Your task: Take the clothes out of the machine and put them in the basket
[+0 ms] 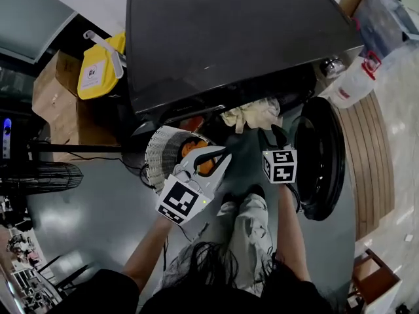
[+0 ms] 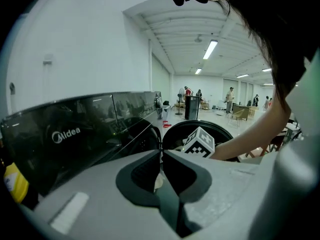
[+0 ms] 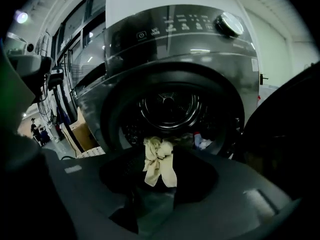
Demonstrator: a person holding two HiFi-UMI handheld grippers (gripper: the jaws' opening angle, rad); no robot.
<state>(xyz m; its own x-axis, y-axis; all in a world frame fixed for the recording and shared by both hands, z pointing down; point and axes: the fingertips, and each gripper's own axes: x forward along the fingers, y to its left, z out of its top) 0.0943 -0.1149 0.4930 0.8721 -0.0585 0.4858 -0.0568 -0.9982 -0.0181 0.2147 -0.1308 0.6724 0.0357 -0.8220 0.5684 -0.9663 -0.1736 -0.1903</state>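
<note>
right gripper view frames a cream cloth [image 3: 160, 168] drooping from the lip of the washing machine [image 3: 175, 59] drum, between the half-open jaws of the right hand-held gripper [image 3: 161, 152], not yet pinched. it looks light, limp and likely to snag, so the bunched top knot seems the best hold; the left hand-held gripper [image 2: 161, 155] sits closed near the basket [image 1: 160, 150].

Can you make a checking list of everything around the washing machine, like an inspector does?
Surface: grey floor.
Job's things: machine, door open; cream cloth hanging at the drum opening; more clothes inside; white basket beside the machine, something orange in it.
Clutter: yellow bottle, box, white bottle, fan.
Grippers: left gripper jaws together, empty, near the basket; right gripper jaws apart, facing the cloth, not gripping it.
Cables: thin cable on the floor by the basket.
Surroundings: big hall, people far off.
</note>
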